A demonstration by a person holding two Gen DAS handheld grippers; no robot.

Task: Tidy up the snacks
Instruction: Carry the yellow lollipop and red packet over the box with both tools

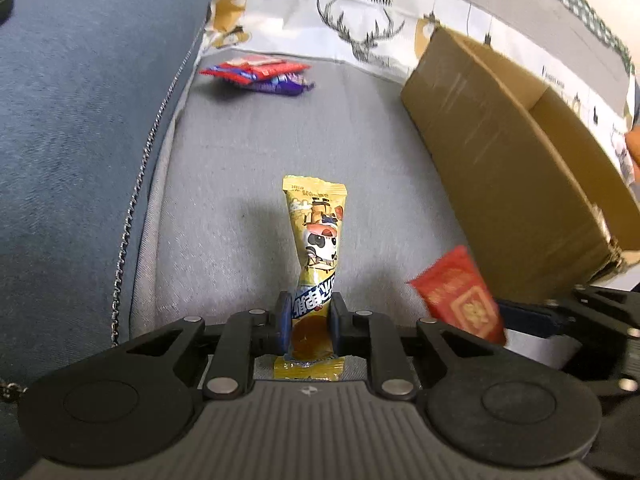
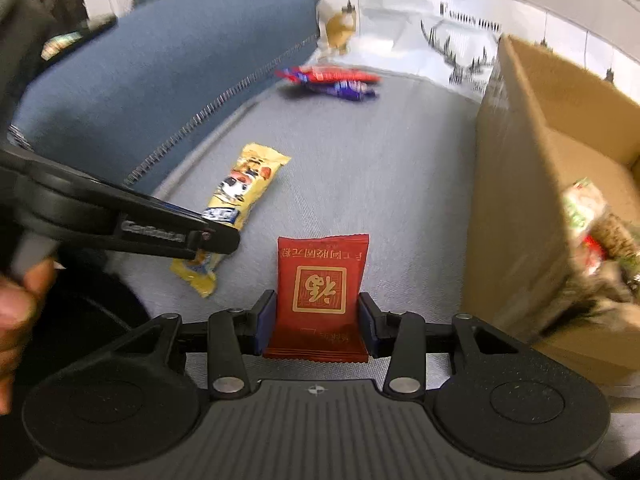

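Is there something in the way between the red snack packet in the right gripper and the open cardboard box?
Nothing visible blocks it. The right gripper holds the flat red snack packet, and the brown cardboard box stands just to its right on the grey cushion. Only the box's near wall must be cleared; the box top is open.

"What place is this?"

"A home. There is a soft grey sofa seat (image 1: 280, 140), a blue cushion (image 1: 88, 120), a deer-print cloth (image 1: 360, 32), and a cardboard box (image 2: 528, 184) of snacks."
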